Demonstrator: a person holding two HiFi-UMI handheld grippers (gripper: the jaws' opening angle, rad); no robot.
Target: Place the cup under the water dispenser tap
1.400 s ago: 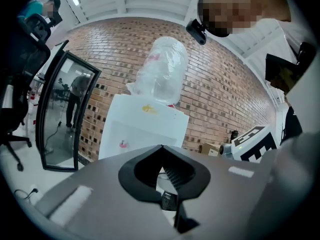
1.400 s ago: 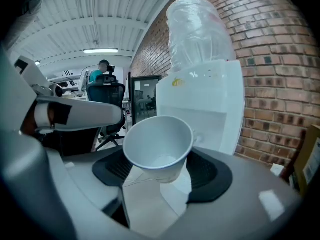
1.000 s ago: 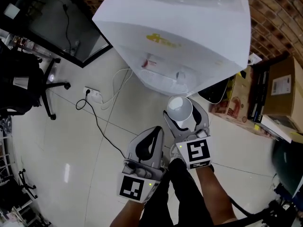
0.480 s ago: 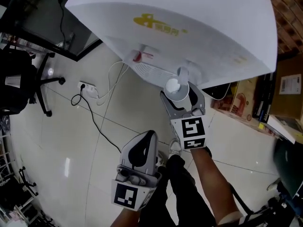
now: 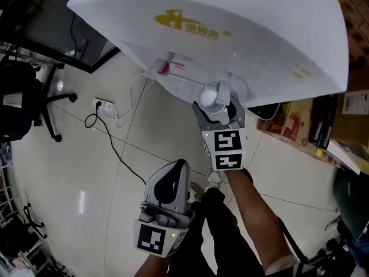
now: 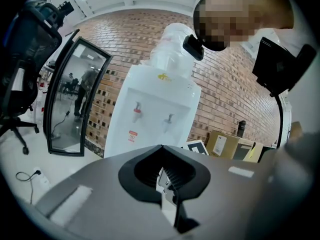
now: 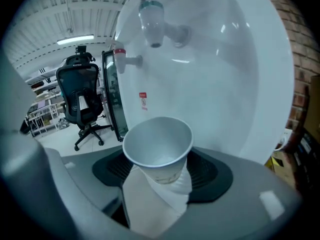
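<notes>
**Cup close beneath the tap, not yet set down**

Left claw (image 6: 161, 149) is closed on nothing and hangs well back from the water dispenser (image 5: 242, 33). Right claw (image 5: 218, 113) grips the white paper cup (image 7: 159, 146) by its lower wall, upright and empty. The pale tap (image 7: 151, 21) sits above this claw, slightly left of the cup's mouth, and the red tap (image 7: 120, 54) is further left. My read is that the carry is nearly done. Lining up, setting down on the drip tray (image 5: 181, 86) and letting go are left.

The dispenser front bears a yellow logo (image 5: 187, 25). A red-and-white sticker (image 7: 143, 100) sits below the red tap, and there is faint print near the cup's base. None of it is legible. Right of the claw, a cardboard box (image 5: 353, 105) has an unreadable white label.
</notes>
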